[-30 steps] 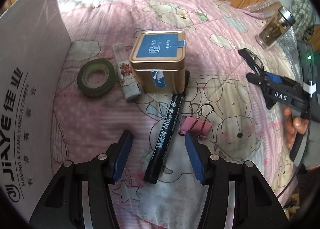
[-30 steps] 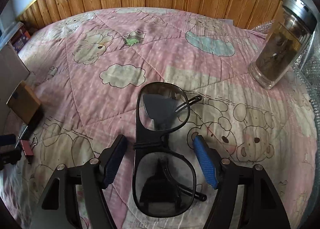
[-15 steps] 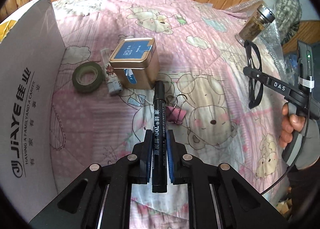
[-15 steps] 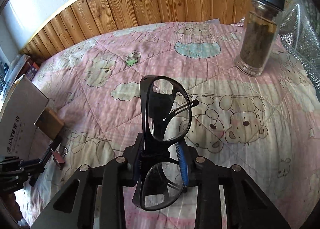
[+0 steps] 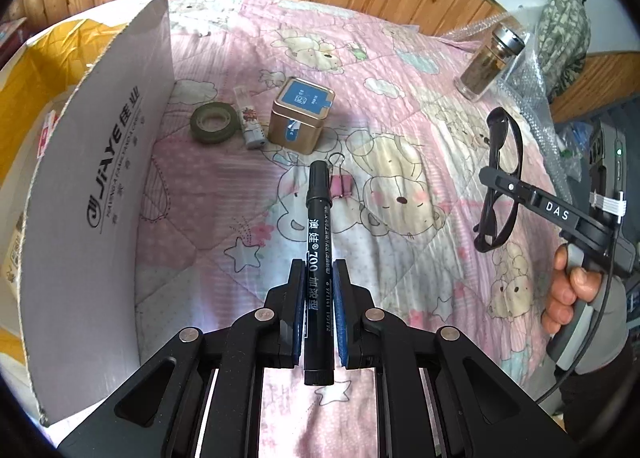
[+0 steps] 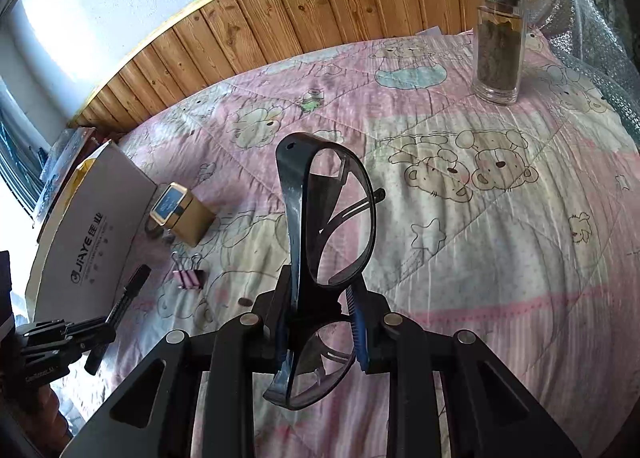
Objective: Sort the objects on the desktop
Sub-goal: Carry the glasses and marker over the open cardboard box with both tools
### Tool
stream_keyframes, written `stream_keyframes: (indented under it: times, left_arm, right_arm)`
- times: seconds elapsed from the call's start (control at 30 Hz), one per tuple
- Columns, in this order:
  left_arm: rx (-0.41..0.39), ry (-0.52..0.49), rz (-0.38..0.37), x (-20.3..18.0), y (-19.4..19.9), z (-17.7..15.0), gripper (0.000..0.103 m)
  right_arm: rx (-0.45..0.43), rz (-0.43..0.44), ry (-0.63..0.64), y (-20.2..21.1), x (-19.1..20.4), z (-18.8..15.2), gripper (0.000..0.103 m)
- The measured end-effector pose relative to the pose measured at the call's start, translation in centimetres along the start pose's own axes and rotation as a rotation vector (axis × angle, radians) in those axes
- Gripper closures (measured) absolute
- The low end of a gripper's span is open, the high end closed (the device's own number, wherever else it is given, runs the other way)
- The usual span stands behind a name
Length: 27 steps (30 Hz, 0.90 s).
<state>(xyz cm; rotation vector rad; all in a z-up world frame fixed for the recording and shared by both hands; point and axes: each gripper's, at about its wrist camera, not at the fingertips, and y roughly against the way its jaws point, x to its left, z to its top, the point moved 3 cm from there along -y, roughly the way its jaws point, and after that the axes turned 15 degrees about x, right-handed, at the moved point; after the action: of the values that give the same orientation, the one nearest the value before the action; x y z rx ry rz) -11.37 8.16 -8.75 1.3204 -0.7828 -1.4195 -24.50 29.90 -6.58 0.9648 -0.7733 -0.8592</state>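
two grips in the air, and the glasses are the weaker one

we have the black marker (image 5: 318, 250) pinched lengthwise in the left gripper (image 5: 318, 308), pads pressed on its barrel and its capped end sticking well out in front, clear of the bed (image 5: 420, 105). the grip sits near the back half, so a quick swing could let the long front end pivot down.

the glasses (image 6: 326, 242) are clamped at the bridge in the right gripper (image 6: 320, 332), whose jaws are closing on them, one lens standing above the pads and one hanging below. that thin, smooth frame is our bigger worry: it looks twisted in the pads, and more squeeze could bend it or pop it out sideways.

the cardboard box (image 5: 104, 193) stands at the left. if it is the goal, its tall flap could catch the marker tip.

below us the pink clip (image 5: 340, 185), tin (image 5: 300, 115), tape roll (image 5: 212, 122) and lighter (image 5: 250, 123) lie close together, so anything dropped may knock them.
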Motion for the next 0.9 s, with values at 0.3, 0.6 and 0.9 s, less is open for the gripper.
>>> stream_keyframes:
  times: [0.3,0.6,0.9]
  left_arm:
    - [-0.037,-0.003,-0.018,0.3,2.6,-3.1,0.091]
    - [-0.089,-0.013,-0.036,0.5,5.7,-6.0,0.091]
    - [-0.153,0.023,-0.069,2.3,9.1,-8.2,0.091]
  right_arm:
    - [0.009,0.038,0.06,0.7,4.6,-3.8,0.076]
    - [0.011,0.073,0.135,1.6,9.1,-6.7,0.076]
    - [0.005,0.099,0.272,3.0,15.1,-8.8,0.076]
